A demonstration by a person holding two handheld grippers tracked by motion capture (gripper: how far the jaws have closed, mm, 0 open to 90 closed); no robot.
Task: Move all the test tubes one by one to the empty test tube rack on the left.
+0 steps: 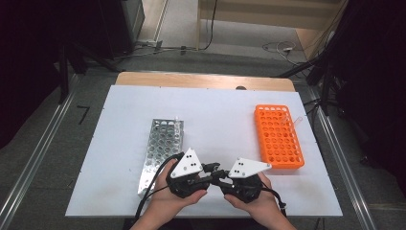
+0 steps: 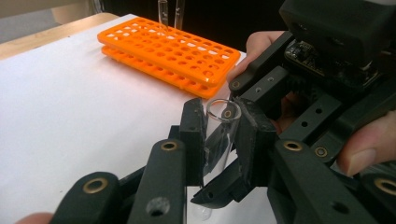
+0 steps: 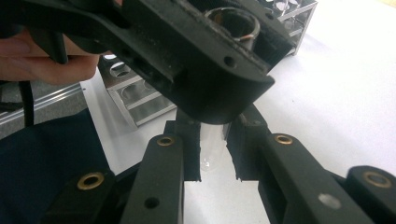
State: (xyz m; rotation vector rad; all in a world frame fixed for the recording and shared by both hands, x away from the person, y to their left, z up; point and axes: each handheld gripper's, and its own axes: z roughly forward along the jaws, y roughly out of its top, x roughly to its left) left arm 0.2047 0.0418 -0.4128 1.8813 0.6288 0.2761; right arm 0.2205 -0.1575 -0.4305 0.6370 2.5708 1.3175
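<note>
A glass tube (image 2: pixel 219 135) is held upright between the jaws of the left tongs (image 2: pixel 223 140), which are closed on it near its open top. It is held in the air above the white worktop (image 1: pixel 215 120), close to the near edge and between the two hands. The right tongs (image 3: pixel 214 154) are set around the lower part of the same tube, near its round bottom. A small gap is seen on each side, so it cannot be told if these tongs are pressing yet.

The tube is judged to be light, stiff, smooth and easy to break. It should be held on its straight side, not at the rim or the round tip, and only squeezed gently. A slip is likely if the grip is too loose.

A metal rack (image 1: pixel 160 148) is seen to the left of the tongs. An orange rack (image 1: pixel 277 136) is seen further off to the right, with two tubes (image 2: pixel 170 11) standing at its far end.
</note>
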